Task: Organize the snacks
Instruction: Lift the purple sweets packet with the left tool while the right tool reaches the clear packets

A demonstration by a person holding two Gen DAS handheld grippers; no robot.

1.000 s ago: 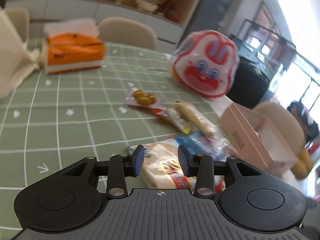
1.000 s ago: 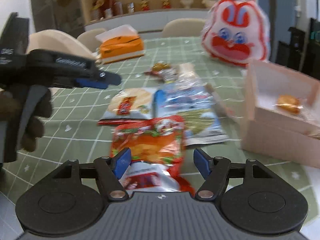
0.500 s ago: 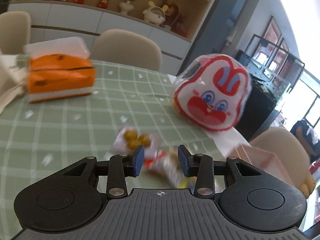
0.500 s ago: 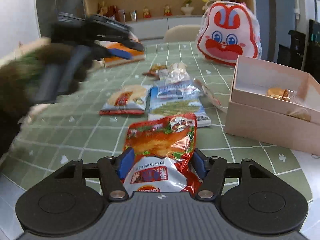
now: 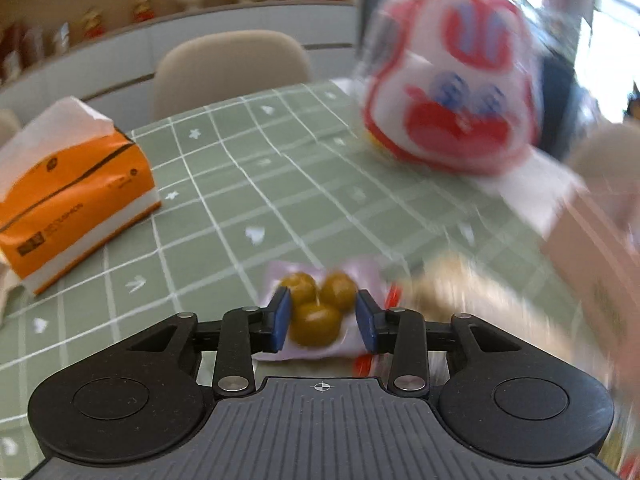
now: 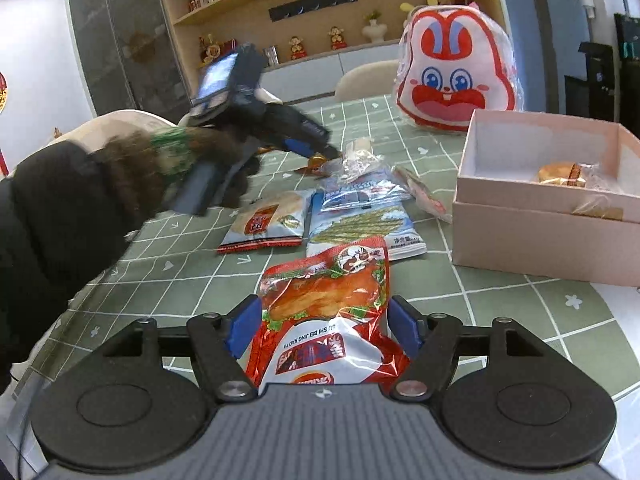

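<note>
A clear packet of brown balls lies on the green checked tablecloth. My left gripper straddles it, and its jaws are closing with a ball still clear of each pad. The right wrist view shows the same left gripper reaching in from the left. A red snack packet lies between the pads of my right gripper. Both pads touch its edges and it bows up, while the jaws ease slightly wider. The pink box stands open at the right with a wrapped pastry inside.
A rabbit-face bag stands at the back, an orange tissue pack at the far left. A round-cracker packet, a blue-white packet and a clear bag lie mid-table. A dark sleeve crosses the left side.
My left gripper swept across the table and rolled, bringing the ball packet between its jaws. My right gripper moved forward over the red packet, which now sits between its pads.
</note>
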